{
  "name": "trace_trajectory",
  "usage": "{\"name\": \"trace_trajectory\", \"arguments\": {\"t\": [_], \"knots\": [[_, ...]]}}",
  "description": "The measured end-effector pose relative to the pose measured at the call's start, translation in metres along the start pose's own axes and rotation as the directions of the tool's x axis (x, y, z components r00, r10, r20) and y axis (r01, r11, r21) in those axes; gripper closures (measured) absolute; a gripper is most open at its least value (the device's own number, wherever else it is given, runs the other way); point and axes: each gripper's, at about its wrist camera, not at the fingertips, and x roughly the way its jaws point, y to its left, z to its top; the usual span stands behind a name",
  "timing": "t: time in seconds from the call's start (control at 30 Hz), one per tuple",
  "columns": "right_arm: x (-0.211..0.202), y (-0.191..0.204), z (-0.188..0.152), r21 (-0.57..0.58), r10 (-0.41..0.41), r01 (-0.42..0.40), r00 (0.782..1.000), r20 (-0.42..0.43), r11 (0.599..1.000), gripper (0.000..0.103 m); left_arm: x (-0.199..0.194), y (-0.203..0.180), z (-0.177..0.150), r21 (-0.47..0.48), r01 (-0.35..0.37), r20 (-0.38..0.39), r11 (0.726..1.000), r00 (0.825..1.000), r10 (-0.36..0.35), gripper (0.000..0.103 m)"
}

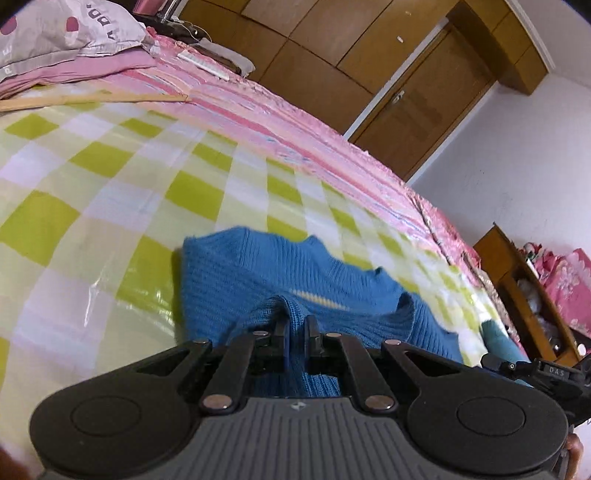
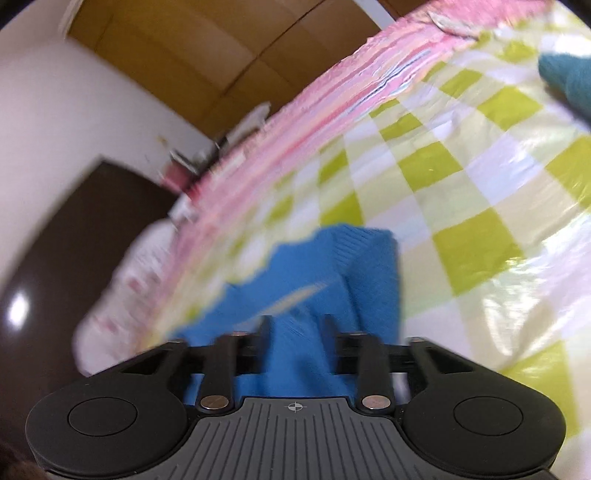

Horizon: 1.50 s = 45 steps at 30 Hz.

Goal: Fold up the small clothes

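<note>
A blue knit sweater (image 1: pixel 236 273) with a pale yellow stripe lies on the green-and-white checked sheet (image 1: pixel 110 206). My left gripper (image 1: pixel 295 325) is shut on a bunched ridge of its ribbed edge, lifting that fold off the sheet. In the right wrist view the same sweater (image 2: pixel 369 266) is folded up in front of my right gripper (image 2: pixel 295 325). Its jaws stand apart with blue fabric lying loosely between them. Part of the right gripper (image 1: pixel 546 373) shows at the left view's right edge.
A teal cloth (image 1: pixel 496 334) (image 2: pixel 569 81) lies further along the sheet. A pink striped quilt (image 1: pixel 277 122) borders the sheet, with a pillow (image 1: pixel 66 33) at the bed's head. Wooden wardrobe doors (image 1: pixel 332 48) and a low shelf (image 1: pixel 517 280) stand beyond the bed.
</note>
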Motion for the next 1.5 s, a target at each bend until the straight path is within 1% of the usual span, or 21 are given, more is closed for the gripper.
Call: {"name": "trace_trajectory", "arguments": {"t": [0.03, 0.07, 0.13, 0.2, 0.27, 0.37, 0.43, 0.53, 0.6, 0.63, 0.67, 0.7, 0.73, 0.8, 0.9, 0.97, 1.03, 1.13, 1.23, 1.37, 1.5], "knots": [[0.001, -0.001, -0.003, -0.022, -0.014, 0.013, 1.000, -0.008, 1.000, 0.045, -0.001, 0.001, -0.001, -0.004, 0.000, -0.001, 1.000, 1.000, 0.000, 0.091], [0.002, -0.001, -0.006, -0.033, -0.022, 0.021, 1.000, -0.017, 0.999, 0.045, -0.002, 0.002, -0.001, -0.011, 0.000, 0.000, 1.000, 1.000, 0.000, 0.091], [0.004, 0.002, -0.008, -0.051, -0.022, 0.021, 1.000, -0.018, 0.998, 0.045, -0.004, 0.002, 0.000, -0.013, -0.002, 0.004, 1.000, 1.000, 0.002, 0.091], [0.004, 0.011, -0.008, -0.106, -0.045, 0.045, 0.999, 0.002, 0.993, 0.045, -0.006, -0.001, 0.001, -0.002, -0.005, 0.007, 1.000, 1.000, 0.005, 0.090], [0.004, 0.025, -0.010, -0.194, -0.097, 0.102, 0.995, 0.036, 0.976, 0.045, -0.008, -0.004, 0.001, 0.012, -0.005, 0.008, 1.000, 1.000, 0.005, 0.091], [0.006, 0.044, -0.020, -0.310, -0.151, 0.166, 0.986, 0.073, 0.936, 0.047, -0.010, -0.010, 0.001, 0.031, 0.003, 0.007, 1.000, 1.000, -0.003, 0.091], [0.012, 0.052, -0.028, -0.374, -0.176, 0.186, 0.983, 0.059, 0.909, 0.048, -0.010, -0.012, 0.000, 0.037, 0.008, 0.004, 0.999, 1.000, -0.008, 0.090], [0.029, 0.053, -0.034, -0.415, -0.212, 0.195, 0.977, 0.005, 0.889, 0.049, -0.009, -0.012, -0.001, 0.034, 0.012, 0.002, 0.999, 1.000, -0.012, 0.091], [0.036, 0.055, -0.036, -0.439, -0.232, 0.206, 0.973, -0.006, 0.875, 0.053, -0.010, -0.012, 0.000, 0.033, 0.010, 0.002, 0.999, 1.000, -0.010, 0.091], [0.037, 0.057, -0.036, -0.445, -0.233, 0.205, 0.972, -0.008, 0.872, 0.066, -0.010, -0.012, 0.000, 0.033, 0.008, 0.003, 0.999, 1.000, -0.008, 0.091], [0.036, 0.059, -0.034, -0.444, -0.225, 0.195, 0.974, -0.015, 0.875, 0.075, -0.011, -0.012, 0.001, 0.029, 0.010, 0.003, 1.000, 1.000, -0.011, 0.091], [0.034, 0.062, -0.032, -0.437, -0.214, 0.183, 0.977, -0.024, 0.881, 0.090, -0.012, -0.011, 0.002, 0.023, 0.018, 0.005, 1.000, 1.000, -0.018, 0.091], [0.031, 0.063, -0.030, -0.425, -0.201, 0.169, 0.979, -0.031, 0.890, 0.092, -0.013, -0.011, 0.004, 0.017, 0.024, 0.010, 1.000, 1.000, -0.025, 0.091], [0.024, 0.068, -0.026, -0.412, -0.186, 0.163, 0.983, -0.015, 0.896, 0.093, -0.018, -0.012, 0.008, 0.007, 0.040, 0.028, 0.999, 0.999, -0.041, 0.091], [0.010, 0.074, -0.013, -0.387, -0.161, 0.168, 0.986, 0.049, 0.907, 0.094, -0.023, -0.013, 0.017, -0.003, 0.052, 0.068, 0.999, 0.996, -0.052, 0.091], [0.005, 0.073, -0.001, -0.360, -0.166, 0.194, 0.980, 0.107, 0.913, 0.095, -0.022, -0.013, 0.025, -0.007, 0.049, 0.094, 0.999, 0.994, -0.048, 0.091], [0.006, 0.065, 0.012, -0.309, -0.187, 0.221, 0.973, 0.138, 0.925, 0.095, -0.015, -0.010, 0.032, -0.025, 0.042, 0.107, 0.999, 0.993, -0.039, 0.091], [0.020, 0.048, 0.022, -0.244, -0.245, 0.274, 0.959, 0.143, 0.930, 0.095, 0.004, -0.004, 0.037, -0.044, -0.005, 0.092, 0.999, 0.996, 0.009, 0.090], [0.040, 0.031, 0.023, -0.206, -0.295, 0.313, 0.949, 0.114, 0.927, 0.095, 0.018, 0.004, 0.034, -0.066, -0.037, 0.070, 0.997, 0.997, 0.041, 0.090], [0.045, 0.027, 0.021, -0.208, -0.289, 0.309, 0.950, 0.117, 0.928, 0.095, 0.012, 0.018, 0.031, -0.130, -0.029, 0.067, 0.991, 0.997, 0.038, 0.090], [0.048, 0.031, 0.024, -0.226, -0.288, 0.311, 0.949, 0.129, 0.923, 0.095, 0.000, 0.040, 0.037, -0.263, -0.038, 0.111, 0.964, 0.991, 0.069, 0.090]]}}
